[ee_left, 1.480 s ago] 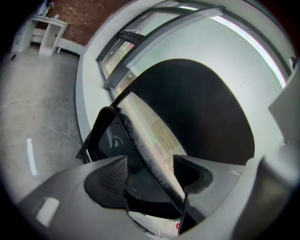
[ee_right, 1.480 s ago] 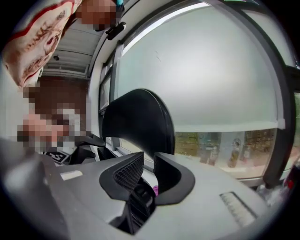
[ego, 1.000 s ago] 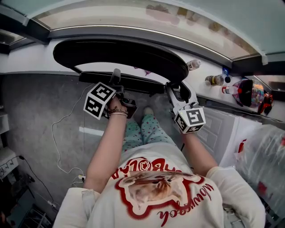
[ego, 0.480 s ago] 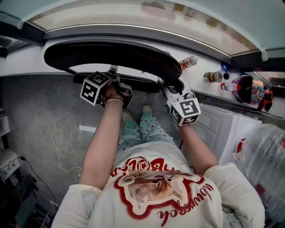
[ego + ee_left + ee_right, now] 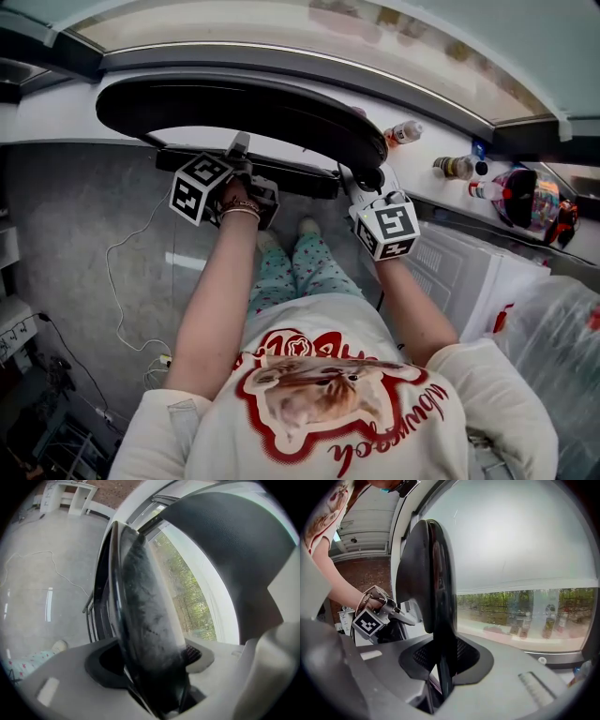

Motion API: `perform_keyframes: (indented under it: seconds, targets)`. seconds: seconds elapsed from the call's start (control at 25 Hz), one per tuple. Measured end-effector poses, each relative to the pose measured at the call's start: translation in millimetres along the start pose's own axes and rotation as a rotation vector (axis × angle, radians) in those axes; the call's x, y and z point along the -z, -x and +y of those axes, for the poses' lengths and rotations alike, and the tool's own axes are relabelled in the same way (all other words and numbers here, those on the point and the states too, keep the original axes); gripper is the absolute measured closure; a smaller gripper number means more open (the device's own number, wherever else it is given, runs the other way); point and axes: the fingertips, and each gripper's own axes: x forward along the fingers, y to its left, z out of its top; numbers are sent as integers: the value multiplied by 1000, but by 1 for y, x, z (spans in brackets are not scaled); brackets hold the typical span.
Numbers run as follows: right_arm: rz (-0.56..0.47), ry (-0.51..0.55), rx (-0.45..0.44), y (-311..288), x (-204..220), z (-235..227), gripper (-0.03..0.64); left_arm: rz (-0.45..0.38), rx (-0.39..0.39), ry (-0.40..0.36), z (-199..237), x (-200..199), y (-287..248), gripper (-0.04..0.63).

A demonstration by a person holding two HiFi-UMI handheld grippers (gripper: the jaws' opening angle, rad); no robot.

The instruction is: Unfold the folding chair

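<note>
Between both pairs of jaws sits a black edge of the folding chair (image 5: 234, 103): left gripper (image 5: 241, 157) clamped on it, right gripper (image 5: 362, 184) just closing onto it.

Head view: overhead, steeply down, mid-distance. Left tool view, right tool view: very near, each looking along own jaws. Shared by all three: folding chair (image 5: 234, 105). Right tool view includes left tool (image 5: 411, 618).

Colours and patterns within my reach

Folding chair (image 5: 234, 105): glossy black. My left gripper (image 5: 241, 150): pale grey shell, cube in black-and-white square markers. My shirt (image 5: 328, 403): white, with a red-outlined print. My trousers (image 5: 300, 267): pale mint, small pink spots. Floor (image 5: 84, 216): mottled grey.
</note>
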Motion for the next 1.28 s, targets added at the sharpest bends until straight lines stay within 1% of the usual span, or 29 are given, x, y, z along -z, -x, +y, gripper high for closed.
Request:
perform_keyframes:
  seconds: [0.6,0.72,0.96,1.12,1.28]
  targets:
    - [-3,3,-10,-3,5,-9,534,-40,75,18,25,12,27,296]
    - [2,0,-21,-3,7,-9,534,-54,96,37,33,15,35,303]
    - [1,3,-18,-6,11,-9,534,-38,132,80,46,19,41,322]
    - [8,6,-6,-5,13,-1,534,-19,154,118,63,23,56,331]
    - [-10,-3,-5,-3,17,-2,535,-6,187,127,72,30,63,333]
